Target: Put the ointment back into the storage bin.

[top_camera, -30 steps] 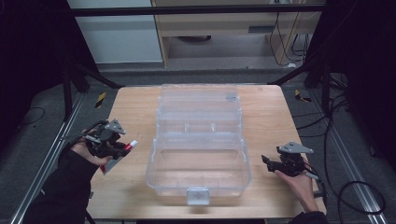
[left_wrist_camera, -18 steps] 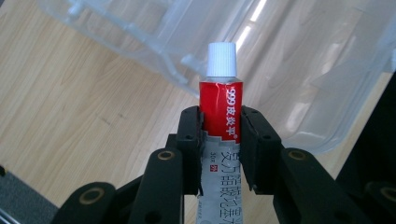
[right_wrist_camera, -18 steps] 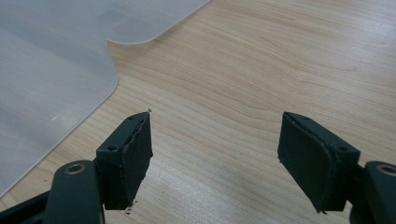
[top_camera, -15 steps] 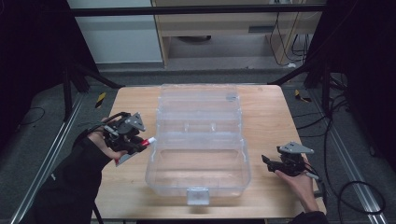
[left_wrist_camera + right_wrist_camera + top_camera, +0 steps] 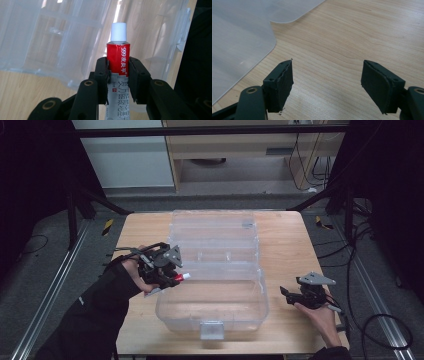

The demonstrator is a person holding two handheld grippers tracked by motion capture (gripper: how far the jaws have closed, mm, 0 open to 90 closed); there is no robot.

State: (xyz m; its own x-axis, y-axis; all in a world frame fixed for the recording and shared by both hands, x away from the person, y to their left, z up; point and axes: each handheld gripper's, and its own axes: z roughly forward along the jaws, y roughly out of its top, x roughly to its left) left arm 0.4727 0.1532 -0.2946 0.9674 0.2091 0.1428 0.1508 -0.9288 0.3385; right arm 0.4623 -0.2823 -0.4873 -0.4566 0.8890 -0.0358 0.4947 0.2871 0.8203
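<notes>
A clear plastic organizer box point(image 5: 212, 265) lies open on the wooden table point(image 5: 285, 245), its lid folded back toward the far side. My left gripper point(image 5: 172, 276) is shut on a red and white tube with a white cap point(image 5: 118, 53); the tube point(image 5: 181, 277) points at the box's left wall, its cap just over the rim. The box's clear compartments point(image 5: 62, 37) lie right ahead of the cap. My right gripper point(image 5: 287, 295) rests on the table to the right of the box, open, with bare wood between its jaws point(image 5: 327, 82).
The box's latch tab point(image 5: 212, 330) faces the table's front edge. A rounded corner of the clear box point(image 5: 242, 37) sits left of my right gripper. Bare wood lies on both sides of the box. Dark floor, metal rails and cables surround the table.
My left gripper has carried the tube from the table's left edge rightward to the box's left wall. The right gripper has stayed still and open.
</notes>
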